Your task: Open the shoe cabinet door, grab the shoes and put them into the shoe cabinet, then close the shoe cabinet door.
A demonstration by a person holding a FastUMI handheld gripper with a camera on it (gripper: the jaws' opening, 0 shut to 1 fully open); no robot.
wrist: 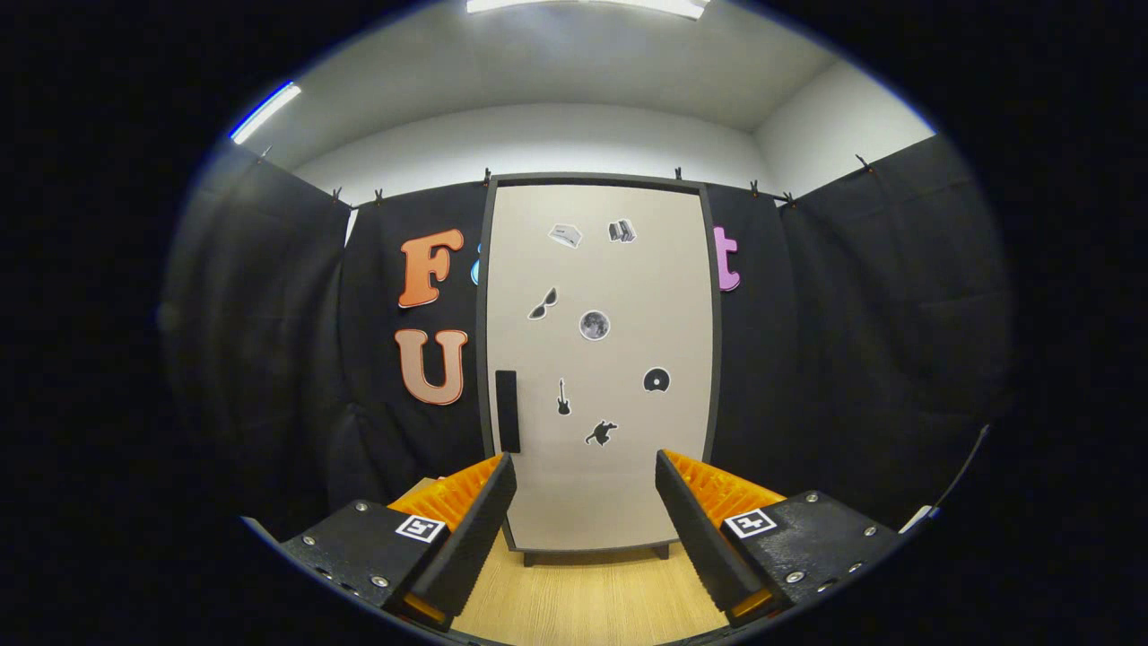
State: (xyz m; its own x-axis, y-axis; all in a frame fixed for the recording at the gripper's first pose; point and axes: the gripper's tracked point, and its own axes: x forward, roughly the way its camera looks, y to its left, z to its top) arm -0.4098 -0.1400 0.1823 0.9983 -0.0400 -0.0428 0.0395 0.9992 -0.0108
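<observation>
I am holding the gripper (pixel 585 467) with its jaws spread wide and nothing between them, hovering above the wooden table (pixel 583 601). Beyond the fingers the shoe cabinet (pixel 596 502) is standing upright against the black cloth wall, its pale door (pixel 619 278) sitting flush in the dark frame, so I cannot tell what it is holding inside. A dark vertical handle (pixel 508 411) is sitting near the door's left edge, and small stickers (pixel 595 325) are dotting its face.

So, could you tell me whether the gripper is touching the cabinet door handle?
Apart. In the gripper view the open gripper hangs short of the closed door; its handle sits beyond the fingers.
</observation>
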